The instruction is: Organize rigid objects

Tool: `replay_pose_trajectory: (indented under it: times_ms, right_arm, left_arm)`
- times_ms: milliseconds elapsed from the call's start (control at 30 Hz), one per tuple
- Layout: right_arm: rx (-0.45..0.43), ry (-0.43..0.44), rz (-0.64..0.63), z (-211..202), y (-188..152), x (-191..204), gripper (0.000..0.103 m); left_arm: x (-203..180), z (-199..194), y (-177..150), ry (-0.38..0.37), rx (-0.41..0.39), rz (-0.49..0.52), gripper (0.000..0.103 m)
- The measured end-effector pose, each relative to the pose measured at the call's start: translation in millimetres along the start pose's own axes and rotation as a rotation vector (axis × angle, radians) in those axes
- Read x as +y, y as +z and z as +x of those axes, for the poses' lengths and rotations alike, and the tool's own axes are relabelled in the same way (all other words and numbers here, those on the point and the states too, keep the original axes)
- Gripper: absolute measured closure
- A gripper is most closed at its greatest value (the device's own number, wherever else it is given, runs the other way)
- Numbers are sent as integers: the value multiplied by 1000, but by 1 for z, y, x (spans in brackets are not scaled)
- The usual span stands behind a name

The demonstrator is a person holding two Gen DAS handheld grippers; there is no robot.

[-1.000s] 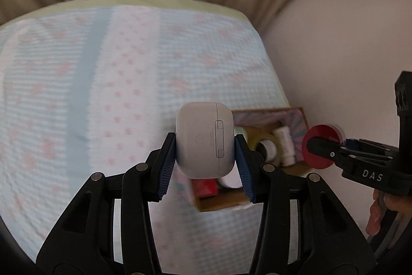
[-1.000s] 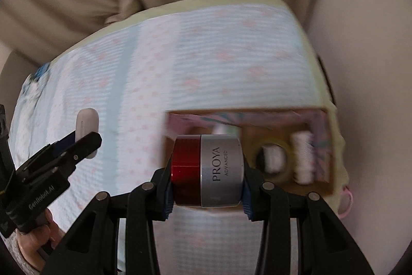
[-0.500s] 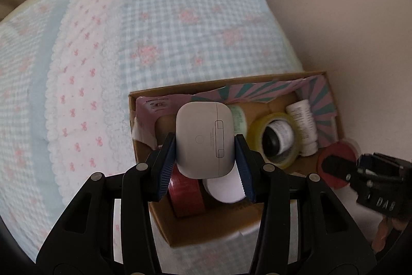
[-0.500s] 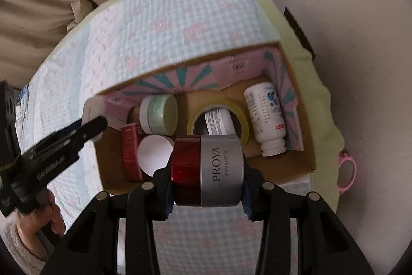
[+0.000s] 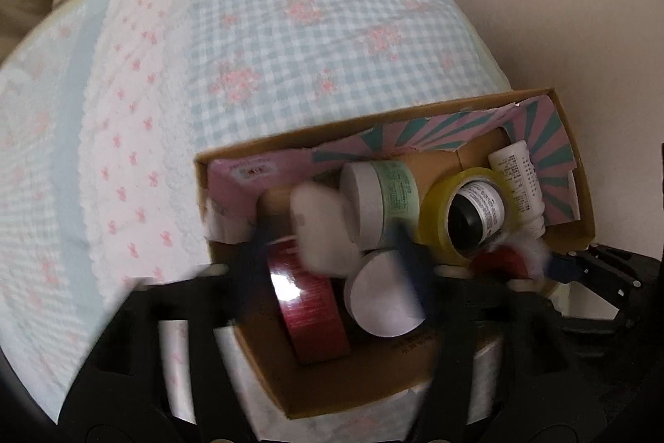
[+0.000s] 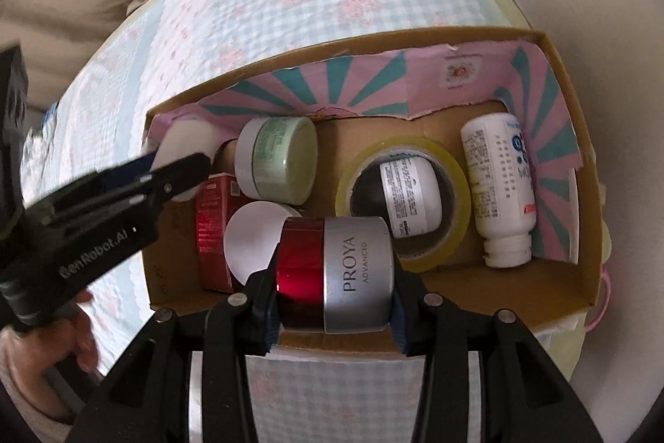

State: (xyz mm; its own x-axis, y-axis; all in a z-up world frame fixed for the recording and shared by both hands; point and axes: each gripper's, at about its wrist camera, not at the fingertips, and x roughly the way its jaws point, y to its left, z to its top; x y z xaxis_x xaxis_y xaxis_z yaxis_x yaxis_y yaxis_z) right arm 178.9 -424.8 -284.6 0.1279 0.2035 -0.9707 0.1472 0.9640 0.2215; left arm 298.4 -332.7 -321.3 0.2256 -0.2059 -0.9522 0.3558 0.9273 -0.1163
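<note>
Cardboard box (image 6: 581, 160): right gripper (image 6: 332, 293) clamped on red-silver jar (image 6: 336, 277); left gripper (image 5: 328, 235) blurred, jaw state indeterminable, white case (image 5: 319, 223) between fingers.

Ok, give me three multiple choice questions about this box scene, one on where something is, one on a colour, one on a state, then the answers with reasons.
1. Where does the small black-and-white jar lie?
A. Inside the ring of the yellow tape roll
B. On the bedspread
C. On top of the white bottle

2. What colour is the glass part of the PROYA jar?
A. Green
B. Blue
C. Red

3. How is the white bottle in the cardboard box placed?
A. Standing upright
B. Lying on its side
C. Held by a gripper

Answers: 1 A, the tape ring encircles it. 2 C, the half beside the silver lid is deep red, clamped in the right gripper. 3 B, it lies lengthwise along the box's right wall.
</note>
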Motion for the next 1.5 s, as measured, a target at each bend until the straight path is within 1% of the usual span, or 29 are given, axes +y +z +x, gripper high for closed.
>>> replay_pose_trajectory:
  times_ms: [33,67,100,133,200,233,367,533,700,800,900,1033,1167,1233,1333,1500]
  right_arm:
    - [-11,-1,-18,-1,-1,2,56]
    - [-18,2,-32,-2,-3,3,32]
    - [-17,12,-55,-4,-6,5,14]
    - [-20,13,-67,-6,-9,5,0]
    - [-72,-9,-80,-14,-16,4,0]
    - [-81,-14,-79,-15,-18,3,0]
    - [-91,-29,-45,-19,-24,-5,0]
    - [-85,-17,-25,-21,-19,-8,0]
    - [-101,-36,-36,-30,-20,1,0]
    - [-121,-52,-44,-44,-22,8,0]
    - [-149,-69,-45,-63,-27,20,0]
    - [-192,-85,-53,-99,-36,47,0]
    - [-250,-102,-83,-148,-47,92,0]
    - [-285,-103,-105,-176,-51,120,0]
    - [-341,-98,-132,-210,-59,160,0]
    - [-439,-88,-170,-259,-78,220,0]
  left_arm:
    - [-1,-5,1,7,-17,12,1]
    - [-3,-9,2,0,-25,20,0]
    - [-3,-11,3,-5,-27,25,0]
    - [-3,-13,5,-2,-27,28,0]
    - [-1,-19,5,12,-35,34,0]
    - [0,-21,5,15,-36,33,0]
    - [2,-27,3,13,-32,15,0]
    - [-1,-41,-6,21,-38,23,0]
    - [-2,-53,-12,6,-55,29,0]
    - [2,-72,-17,-8,-83,29,0]
    - [9,-102,-23,-19,-119,29,0]
    - [29,-159,-38,-27,-182,18,0]
    - [62,-234,-65,-18,-269,-2,0]
    - [79,-267,-78,-13,-314,-20,0]
    - [110,-325,-104,40,-405,-49,0]
    - [146,-389,-142,117,-506,-93,0]
